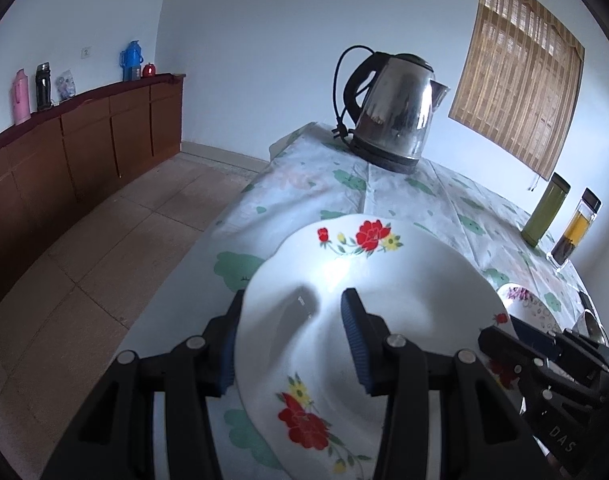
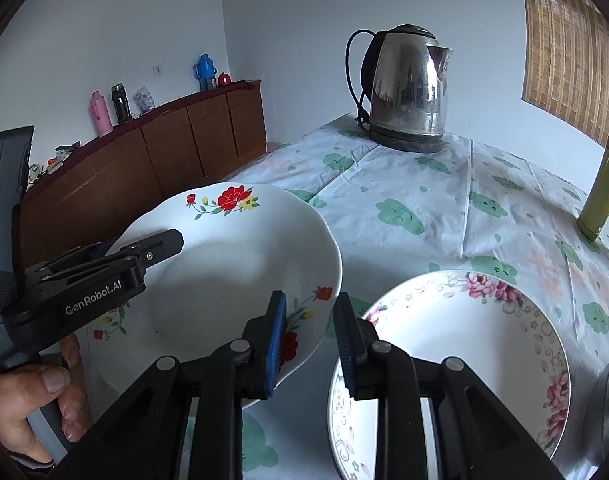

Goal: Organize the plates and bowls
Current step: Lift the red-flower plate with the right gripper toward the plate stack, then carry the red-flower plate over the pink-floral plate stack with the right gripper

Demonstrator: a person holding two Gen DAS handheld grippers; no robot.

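A white bowl with red flowers (image 1: 364,264) (image 2: 224,280) is held between both grippers, just above the flowered tablecloth. My left gripper (image 1: 292,300) (image 2: 144,246) is shut on its left rim, one finger inside the bowl and the other outside, mostly hidden by the wall. My right gripper (image 2: 310,320) (image 1: 516,336) is shut on the right rim, its left pad inside the bowl and its right pad outside. A white plate with pink flowers (image 2: 464,360) (image 1: 524,304) lies on the cloth just right of the bowl.
A steel kettle (image 1: 392,112) (image 2: 408,88) stands at the table's (image 2: 424,184) far end. A green bottle (image 1: 544,212) (image 2: 600,196) and a tea bottle (image 1: 576,228) stand far right. A wooden sideboard (image 2: 164,148) lines the left wall. A hand (image 2: 44,392) holds the left gripper.
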